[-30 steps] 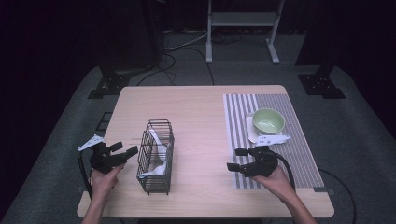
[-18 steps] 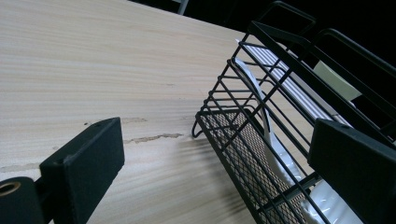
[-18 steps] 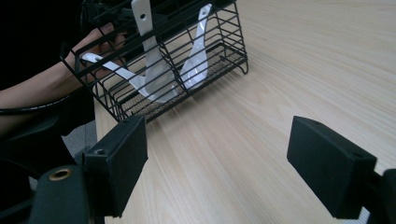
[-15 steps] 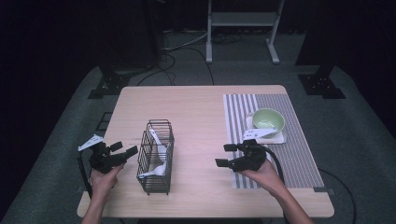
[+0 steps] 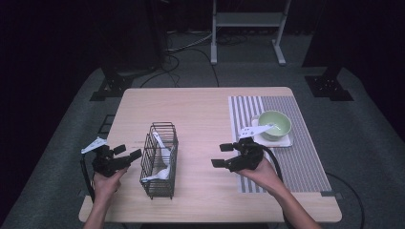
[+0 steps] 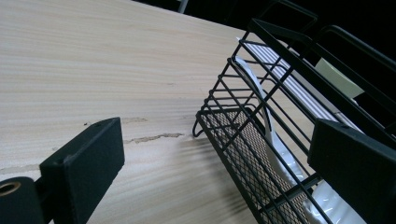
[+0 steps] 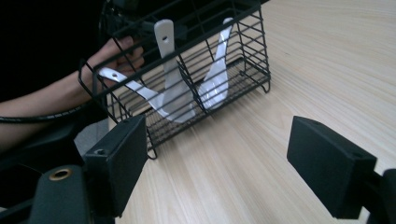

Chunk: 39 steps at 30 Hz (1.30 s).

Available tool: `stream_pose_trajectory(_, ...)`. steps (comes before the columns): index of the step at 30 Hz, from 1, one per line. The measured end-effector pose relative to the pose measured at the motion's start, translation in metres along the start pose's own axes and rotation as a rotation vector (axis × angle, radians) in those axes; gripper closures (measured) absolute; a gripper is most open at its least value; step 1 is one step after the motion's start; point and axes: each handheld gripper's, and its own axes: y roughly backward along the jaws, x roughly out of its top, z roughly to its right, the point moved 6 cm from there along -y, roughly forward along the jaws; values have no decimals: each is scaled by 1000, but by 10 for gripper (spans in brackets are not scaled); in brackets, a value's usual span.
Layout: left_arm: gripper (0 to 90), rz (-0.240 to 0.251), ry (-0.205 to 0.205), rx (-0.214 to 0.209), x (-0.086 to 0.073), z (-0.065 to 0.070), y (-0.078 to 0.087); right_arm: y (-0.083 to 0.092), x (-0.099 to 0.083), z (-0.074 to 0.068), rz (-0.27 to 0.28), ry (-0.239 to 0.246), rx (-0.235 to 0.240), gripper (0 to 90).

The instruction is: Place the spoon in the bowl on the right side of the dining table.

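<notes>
One table [image 5: 205, 114] carries a wire basket [image 5: 159, 160] of white spoons [image 5: 164, 152] left of centre. Beside it, the right gripper [image 5: 223, 155] has slid leftward off the striped mat [image 5: 286, 143], fingers apart, likely approaching the basket; the left gripper [image 5: 126, 153] waits, fingers apart.

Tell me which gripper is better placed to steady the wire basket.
Probably the left gripper: its open jaws sit right beside the basket, nearly touching its side. The right gripper, also open, is farther off.

Left gripper [image 5: 130, 151] pointing toward 3 o'clock, jaws gaping wide. Right gripper [image 5: 223, 155] pointing toward 9 o'clock, jaws spread wide, nothing between them. Forearms entering from 6 o'clock.
</notes>
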Motion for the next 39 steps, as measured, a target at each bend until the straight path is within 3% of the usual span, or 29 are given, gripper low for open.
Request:
stream_pose_trajectory(17, 27, 2, -2, -4, 0, 2, -2, -24, 20, -13, -35, 35, 35, 191)
stream_pose_trajectory(39, 27, -1, 0, -10, 0, 2, -3, -39, 46, -28, -43, 59, 56, 190)
